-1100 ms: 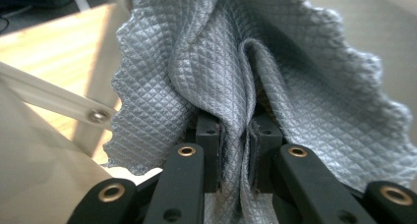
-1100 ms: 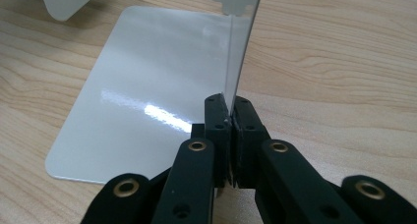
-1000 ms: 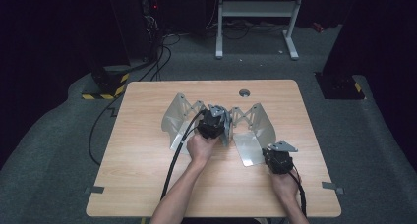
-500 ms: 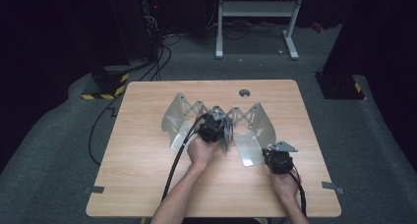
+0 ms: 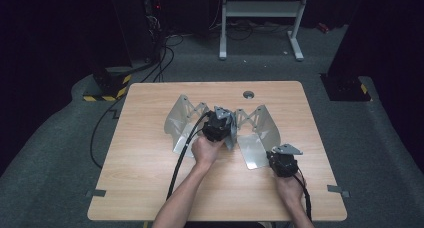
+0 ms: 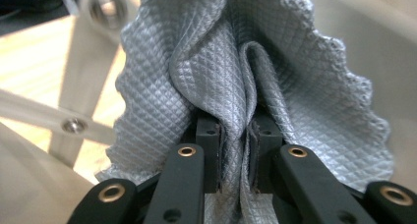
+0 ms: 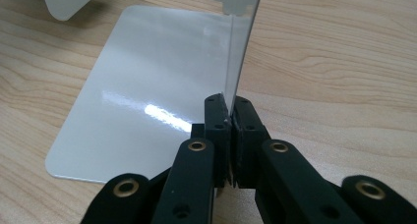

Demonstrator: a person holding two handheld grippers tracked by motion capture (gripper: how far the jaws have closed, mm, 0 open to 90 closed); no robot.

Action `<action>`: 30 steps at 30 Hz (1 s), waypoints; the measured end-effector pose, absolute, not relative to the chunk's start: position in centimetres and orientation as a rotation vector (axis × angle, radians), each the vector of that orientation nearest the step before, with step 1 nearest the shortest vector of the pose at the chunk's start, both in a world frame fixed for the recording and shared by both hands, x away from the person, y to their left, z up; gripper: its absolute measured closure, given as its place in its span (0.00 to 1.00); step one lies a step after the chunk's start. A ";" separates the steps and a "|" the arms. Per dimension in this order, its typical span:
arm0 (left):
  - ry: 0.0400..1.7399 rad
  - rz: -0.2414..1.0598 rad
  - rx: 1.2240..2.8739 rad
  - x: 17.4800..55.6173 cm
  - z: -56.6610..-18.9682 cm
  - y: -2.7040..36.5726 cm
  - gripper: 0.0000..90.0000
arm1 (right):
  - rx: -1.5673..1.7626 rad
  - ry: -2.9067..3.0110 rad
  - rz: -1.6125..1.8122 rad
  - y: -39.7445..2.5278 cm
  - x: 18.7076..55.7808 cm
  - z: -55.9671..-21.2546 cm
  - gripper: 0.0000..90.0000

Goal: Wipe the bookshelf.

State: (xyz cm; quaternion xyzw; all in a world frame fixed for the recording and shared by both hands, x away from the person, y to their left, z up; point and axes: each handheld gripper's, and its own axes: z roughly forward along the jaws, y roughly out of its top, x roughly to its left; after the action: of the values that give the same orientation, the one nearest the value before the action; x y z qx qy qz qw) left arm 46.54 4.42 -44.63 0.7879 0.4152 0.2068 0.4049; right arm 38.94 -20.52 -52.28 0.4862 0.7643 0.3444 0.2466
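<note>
Quilted grey cloth (image 6: pixel 255 81) (folded) sits pinched between left fingers (image 6: pixel 209 155); right fingers (image 7: pixel 216 130) clamp panel (image 7: pixel 241 42).

Bare table (image 5: pixel 145 188) beside folding board (image 5: pixel 260 123)

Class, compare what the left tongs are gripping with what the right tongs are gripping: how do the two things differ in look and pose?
The grey cloth in the left tongs is soft, quilted and bunched into folds; the board flap in the right tongs is smooth, glossy and rigid. The cloth has a scalloped edge; the flap's edge is thin and stands upright. Both are pale grey and pinched between shut jaws.
</note>
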 end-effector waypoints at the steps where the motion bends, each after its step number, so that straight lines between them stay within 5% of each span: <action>1: 1.042 0.523 1.982 46.5 -44.4 4.4 0.87 | 1.326 2.085 0.939 -20.5 38.9 -52.3 0.98; 14: 0.987 0.527 1.961 46.1 -42.9 4.3 0.87 | 1.326 2.086 0.938 -20.5 38.9 -52.3 0.97; 30: 1.022 0.489 2.067 46.9 -45.9 3.7 0.87 | 1.321 2.087 0.937 -20.5 38.9 -52.3 0.97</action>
State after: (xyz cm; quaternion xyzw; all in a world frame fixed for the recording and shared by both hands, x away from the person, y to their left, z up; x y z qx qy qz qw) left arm 46.95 3.66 -45.93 0.8103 0.4007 0.1917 0.3821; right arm 38.94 -20.49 -52.29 0.4844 0.7655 0.3437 0.2475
